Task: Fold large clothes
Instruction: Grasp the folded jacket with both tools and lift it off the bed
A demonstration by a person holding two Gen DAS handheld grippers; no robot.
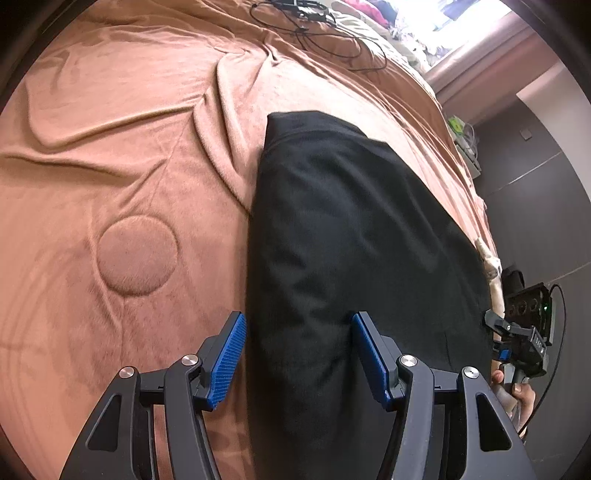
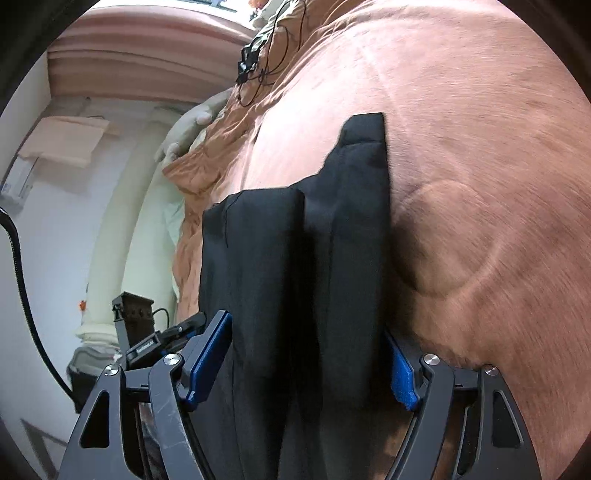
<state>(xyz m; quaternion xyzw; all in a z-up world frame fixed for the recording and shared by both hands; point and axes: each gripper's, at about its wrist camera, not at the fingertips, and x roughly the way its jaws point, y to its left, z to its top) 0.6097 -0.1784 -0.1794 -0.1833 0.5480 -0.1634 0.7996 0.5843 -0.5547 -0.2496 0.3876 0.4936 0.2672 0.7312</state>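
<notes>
A black garment (image 1: 351,240) lies folded into a long strip on the brown blanket (image 1: 129,147). My left gripper (image 1: 297,356) is open, its blue pads (image 1: 229,354) standing either side of the garment's near left edge. The right gripper shows at the far right of the left wrist view (image 1: 517,343), beside the garment's other edge. In the right wrist view the garment (image 2: 295,258) runs between the open fingers of my right gripper (image 2: 306,365); folds of black cloth fill the gap and hide part of the right pad (image 2: 402,376). The left gripper device (image 2: 147,339) shows at the left.
Black cables (image 1: 314,33) lie on the blanket at the far end of the bed. Piled clothes (image 1: 369,11) sit beyond them. The bed's edge (image 1: 476,192) drops to a dark floor at the right. A white curtain and wall (image 2: 74,221) stand past the bed.
</notes>
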